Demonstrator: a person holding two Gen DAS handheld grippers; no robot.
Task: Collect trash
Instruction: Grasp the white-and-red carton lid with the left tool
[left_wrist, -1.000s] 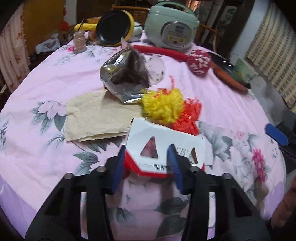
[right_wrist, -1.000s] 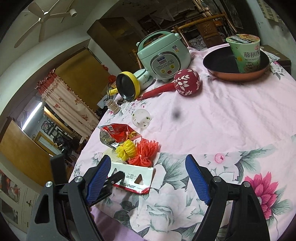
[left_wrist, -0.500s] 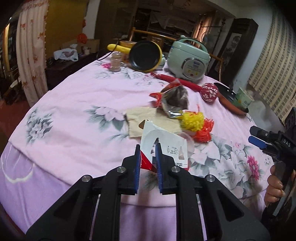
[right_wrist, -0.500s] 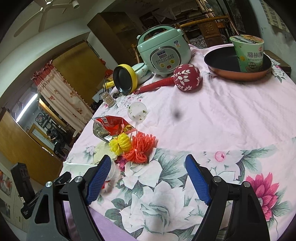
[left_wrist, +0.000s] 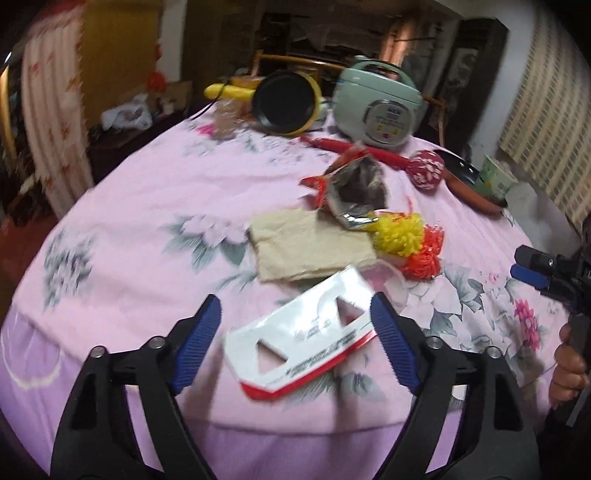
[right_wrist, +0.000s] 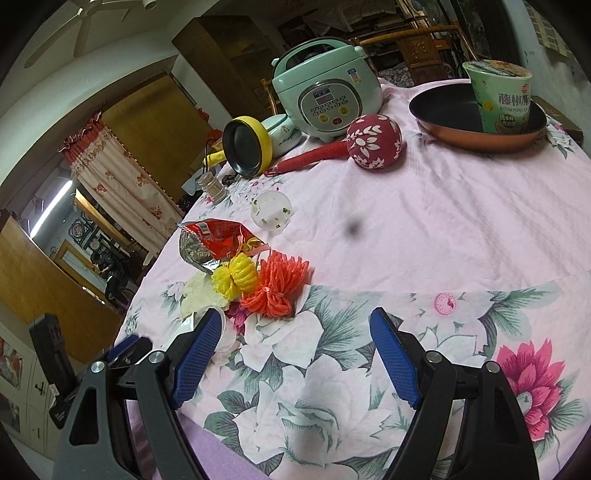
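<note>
two pans (right_wrist: 476, 122), two pompoms (right_wrist: 273, 288)

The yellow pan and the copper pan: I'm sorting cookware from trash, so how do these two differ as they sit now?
The yellow pan stands tipped on edge, its dark inside facing out, propped by the rice cooker; the copper pan lies flat on the tablecloth. The yellow pan holds nothing, while the copper pan has a green noodle cup standing in it. The yellow pan looks smaller. Both have dark interiors.

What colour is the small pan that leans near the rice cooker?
The small pan is black inside with a yellow rim and handle, clearest in the right wrist view.
</note>
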